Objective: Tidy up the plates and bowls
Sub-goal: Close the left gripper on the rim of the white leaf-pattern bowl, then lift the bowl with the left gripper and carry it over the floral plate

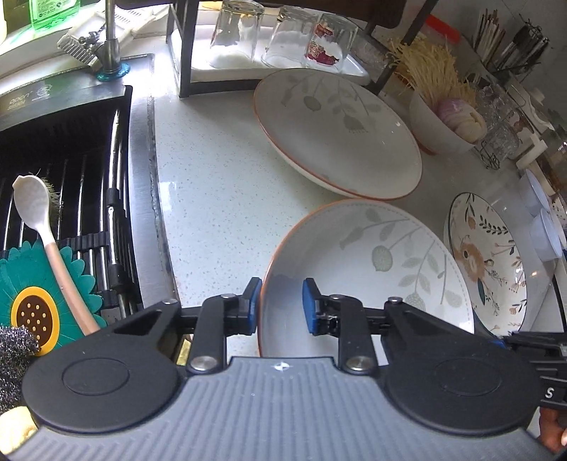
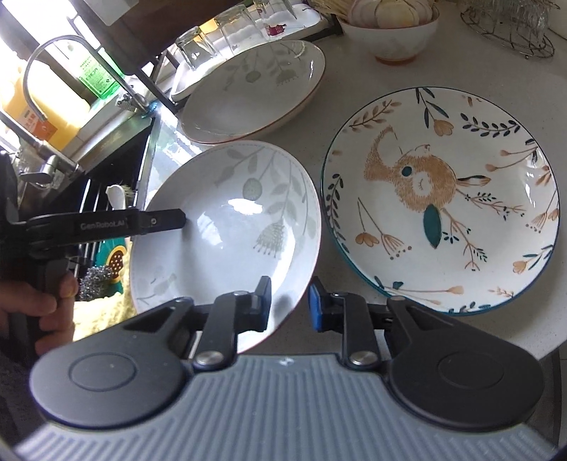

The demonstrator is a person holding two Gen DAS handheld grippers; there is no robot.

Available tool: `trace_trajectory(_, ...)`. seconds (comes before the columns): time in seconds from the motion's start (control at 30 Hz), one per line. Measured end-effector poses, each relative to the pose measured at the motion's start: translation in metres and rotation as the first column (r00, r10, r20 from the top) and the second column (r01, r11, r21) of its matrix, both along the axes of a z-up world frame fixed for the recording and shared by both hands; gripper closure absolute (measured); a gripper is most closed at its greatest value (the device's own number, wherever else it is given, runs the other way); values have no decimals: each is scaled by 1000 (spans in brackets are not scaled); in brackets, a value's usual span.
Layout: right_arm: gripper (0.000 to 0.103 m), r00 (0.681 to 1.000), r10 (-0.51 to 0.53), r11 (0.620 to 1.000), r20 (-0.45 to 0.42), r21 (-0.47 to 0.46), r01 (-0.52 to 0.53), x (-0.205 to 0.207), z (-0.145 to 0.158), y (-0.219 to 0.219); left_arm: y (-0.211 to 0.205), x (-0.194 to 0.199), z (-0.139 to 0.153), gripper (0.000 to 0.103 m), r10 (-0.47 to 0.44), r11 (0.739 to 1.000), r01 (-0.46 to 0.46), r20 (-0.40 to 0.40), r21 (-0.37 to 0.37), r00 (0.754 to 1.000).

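Observation:
A white leaf-pattern plate [image 1: 372, 269] [image 2: 226, 227] with an orange rim lies nearest on the pale counter. My left gripper [image 1: 281, 305] straddles its left rim: one blue pad sits just outside the rim and the other stands inside over the dish, with a gap. My right gripper [image 2: 288, 305] straddles the plate's right rim, with space on both sides of it. A second, larger leaf plate [image 1: 336, 131] [image 2: 255, 92] lies behind. To the right lies a rabbit-pattern plate [image 2: 439, 198] [image 1: 485, 262]. A white bowl [image 2: 400, 39] of onion and garlic stands at the back.
A sink [image 1: 71, 177] with a black rack, a brush and a sunflower mat lies to the left, beside the tap [image 2: 53, 46]. A tray of upturned glasses [image 1: 283, 67] stands at the back, with a wire basket [image 2: 510, 28] at the back right. The counter edge [image 2: 538, 351] runs close by on the right.

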State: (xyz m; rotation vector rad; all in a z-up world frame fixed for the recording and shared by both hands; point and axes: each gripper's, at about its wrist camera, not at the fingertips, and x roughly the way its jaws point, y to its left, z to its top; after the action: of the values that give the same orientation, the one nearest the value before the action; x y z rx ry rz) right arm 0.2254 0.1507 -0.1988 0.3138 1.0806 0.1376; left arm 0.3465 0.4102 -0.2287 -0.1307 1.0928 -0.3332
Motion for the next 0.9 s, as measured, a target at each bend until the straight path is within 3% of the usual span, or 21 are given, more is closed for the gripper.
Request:
trace_trajectory(0.13, 77, 999, 13, 1000, 34, 8, -13, 3, -2, -3, 2, 0, -1, 74, -18, 1000, 18, -4, 1, 1000)
trace_trajectory(0.37, 77, 998, 63, 998, 18, -3, -63, 9, 2, -5, 0, -8, 4, 76, 7, 1000, -7, -5, 18, 1000)
trace_trajectory(0.7, 77, 990, 129, 991, 56, 15, -130, 4, 23, -19, 4, -18, 31, 80, 61, 995, -61, -3, -72, 998)
trace_trajectory(0.9, 77, 989, 126, 991, 81, 30, -129, 0, 32, -35, -11, -21, 43, 82, 47, 997, -46, 7, -60, 999)
